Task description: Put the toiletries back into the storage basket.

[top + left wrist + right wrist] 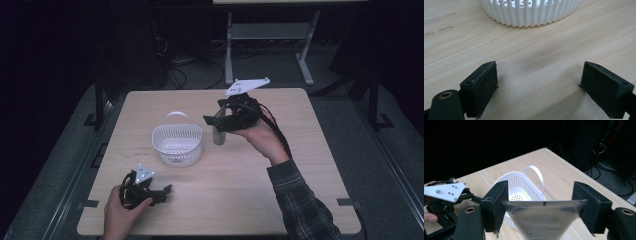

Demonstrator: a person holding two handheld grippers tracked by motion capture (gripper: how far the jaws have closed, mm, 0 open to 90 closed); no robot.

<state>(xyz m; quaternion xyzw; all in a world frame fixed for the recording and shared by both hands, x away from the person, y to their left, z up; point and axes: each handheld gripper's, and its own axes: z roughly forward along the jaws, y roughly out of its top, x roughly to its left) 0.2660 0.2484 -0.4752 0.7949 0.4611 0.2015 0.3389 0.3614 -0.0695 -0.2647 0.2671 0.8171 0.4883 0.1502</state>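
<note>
**Silver pouch held above the table beside the white basket**

While the left gripper [162, 192] rests low on the wooden table [280, 200] near its front edge, its jaws stand wide apart with nothing between them; the left gripper view shows only bare wood between the two black pads [482, 87], and the ribbed wall of the white basket [531, 12] just ahead. The right gripper [216, 120] is raised above the table's middle, held from the right by a hand [262, 137] in a plaid sleeve [300, 205]. Its jaws are closed on a silver pouch [541, 220], one pad pressing each side edge of the pouch's flat top, so they stand fairly wide. In the high view the pouch [218, 136] hangs down from the jaws, just to the right of the basket [177, 145] and apart from it. The basket sits on the table left of centre, its thin loop handle [535, 173] upright at the far rim.
</note>
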